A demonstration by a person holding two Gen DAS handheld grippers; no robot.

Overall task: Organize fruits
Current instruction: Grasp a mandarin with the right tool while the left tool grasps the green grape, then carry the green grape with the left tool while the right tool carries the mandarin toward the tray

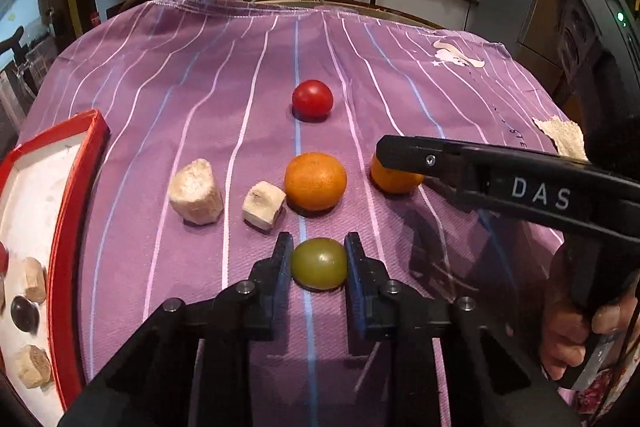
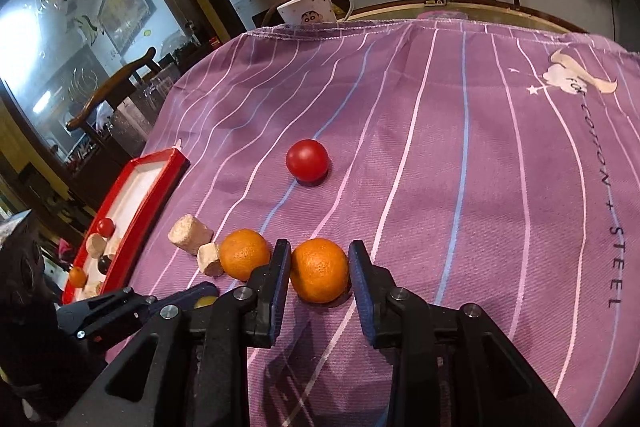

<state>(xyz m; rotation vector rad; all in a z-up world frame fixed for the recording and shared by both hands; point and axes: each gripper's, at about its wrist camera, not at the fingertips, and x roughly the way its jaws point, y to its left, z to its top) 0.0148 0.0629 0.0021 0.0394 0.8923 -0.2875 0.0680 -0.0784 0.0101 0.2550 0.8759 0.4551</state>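
black left claw [image 1: 319,259] and right claw [image 2: 319,269]: blue-edged fingers, silver screws, white "das" lettering.

Open purple tablecloth [image 2: 460,155] right of and beyond the red tomato [image 2: 307,159]. Toward the red tray [image 1: 76,211]: two banana chunks [image 1: 196,193] and an orange [image 1: 315,181] crowd the path.

From the middle orange [image 1: 315,180]: you find the tomato [image 1: 312,100] behind it, the grape [image 1: 319,264] before it, two banana pieces [image 1: 263,204] left, the tray [image 1: 82,163] far left, another orange [image 1: 394,179] right.
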